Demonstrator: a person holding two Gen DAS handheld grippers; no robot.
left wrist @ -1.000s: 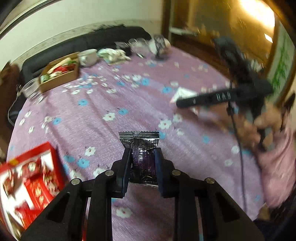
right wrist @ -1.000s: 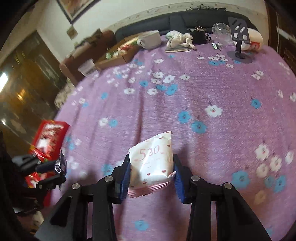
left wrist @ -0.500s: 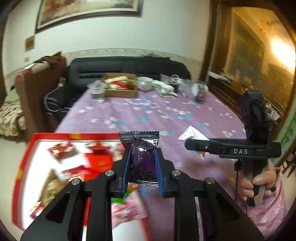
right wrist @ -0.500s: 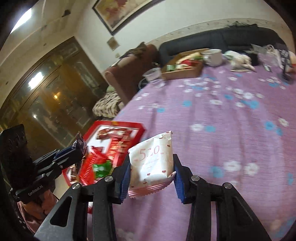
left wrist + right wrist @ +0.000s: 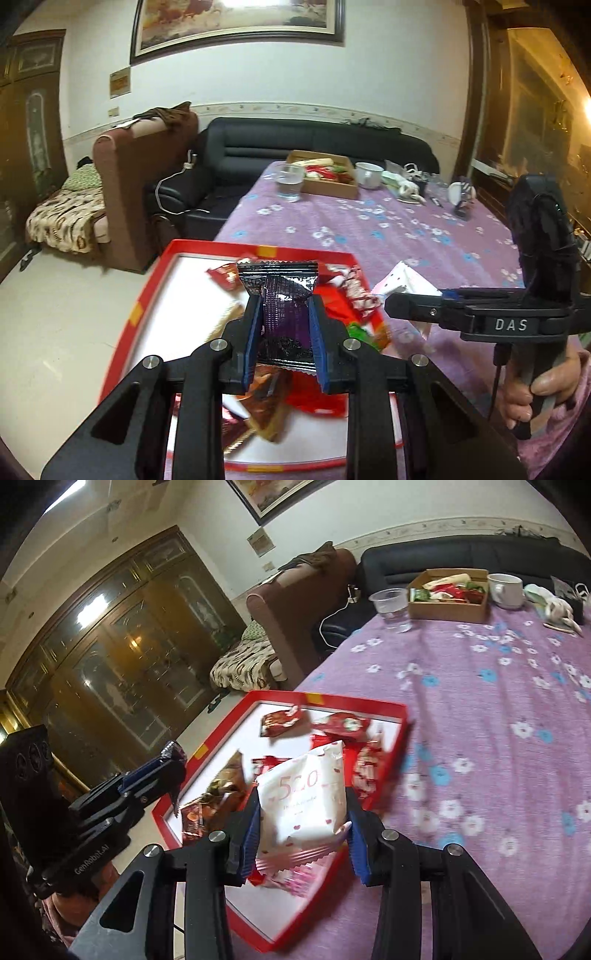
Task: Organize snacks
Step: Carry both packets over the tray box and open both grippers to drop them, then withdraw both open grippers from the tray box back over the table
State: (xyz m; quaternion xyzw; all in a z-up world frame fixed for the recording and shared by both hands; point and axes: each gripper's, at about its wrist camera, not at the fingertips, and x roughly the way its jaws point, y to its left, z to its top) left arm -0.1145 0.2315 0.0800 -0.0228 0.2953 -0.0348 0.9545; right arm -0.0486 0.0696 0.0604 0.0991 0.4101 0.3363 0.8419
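Left gripper point(image 5: 284, 332) is raised and level, clamped on a dark packet point(image 5: 282, 314) that stands upright between its pads, right over the red tray point(image 5: 147, 288). Right gripper point(image 5: 303, 827) tilts down, pinching a white packet point(image 5: 304, 797) marked 520, above the tray's near end. The tray sits at the table point(image 5: 498, 701) edge, wrapped snacks point(image 5: 280, 720) scattered inside. Far back: a cardboard box point(image 5: 447, 607), a clear cup point(image 5: 391, 603), a white mug point(image 5: 506, 589).
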